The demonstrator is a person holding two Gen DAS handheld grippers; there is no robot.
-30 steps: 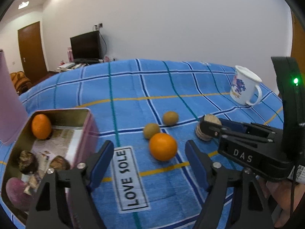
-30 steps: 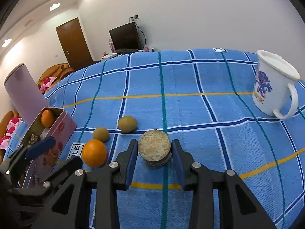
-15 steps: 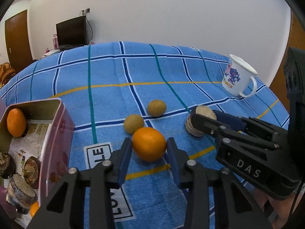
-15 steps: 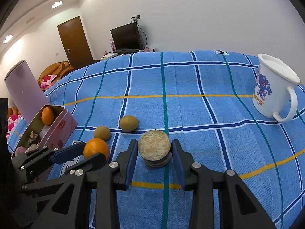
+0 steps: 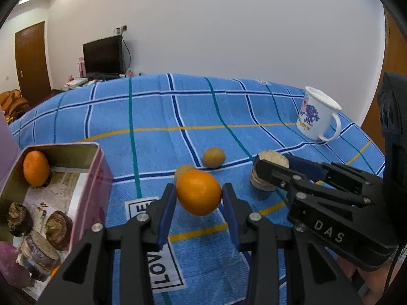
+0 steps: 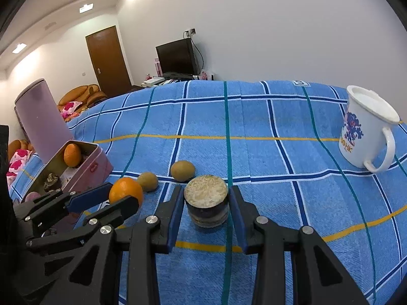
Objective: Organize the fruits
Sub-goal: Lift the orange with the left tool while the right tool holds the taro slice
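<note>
Left hand-held gripper (image 5: 199, 198) angled downward, clamping orange (image 5: 198, 192).

a woven, matt checked cloth (image 5: 157, 117) covers the bench, the tin (image 5: 100, 170) looks like dull metal inside, the mug (image 6: 366, 137) glossy enamel, the orange (image 5: 198, 193) smooth-skinned.

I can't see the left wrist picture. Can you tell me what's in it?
The left gripper has its jaws shut on an orange above a blue checked cloth, beside a pink tin holding another orange.
</note>
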